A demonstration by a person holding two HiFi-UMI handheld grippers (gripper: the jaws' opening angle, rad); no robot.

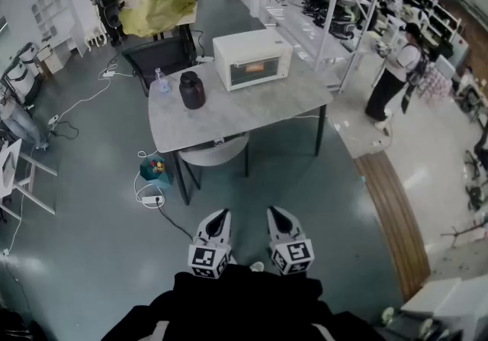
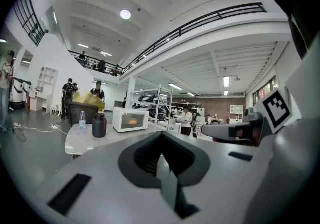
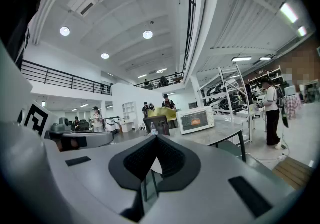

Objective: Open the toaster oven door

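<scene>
1. The toaster oven (image 1: 252, 59) is seen at the far right corner of the desk (image 1: 252, 109), with its front turned toward the near edge.
2. Its door (image 1: 258, 71) is shown shut against the white body, and an orange glow is seen through the glass.
3. A dark jar (image 1: 191, 91) is placed upright toward the far left part of the desk, well apart from the toaster oven.
4. A clear water bottle (image 1: 161, 82) is stood at the far left edge, just beside the jar.
5. A pale chair (image 1: 215, 152) is tucked under the near edge of the desk.
6. The left tongs (image 1: 219, 217) are held over the floor (image 1: 91, 210), close to the person's body and well short of the near edge; in the left gripper view they are seen pressed together with nothing pinched.
7. The right tongs (image 1: 276, 214) are held just beside the left ones, and in the right gripper view they are likewise seen pressed together on nothing.
8. Both tongs are pointed toward the desk, and the toaster oven is touched by neither.
</scene>
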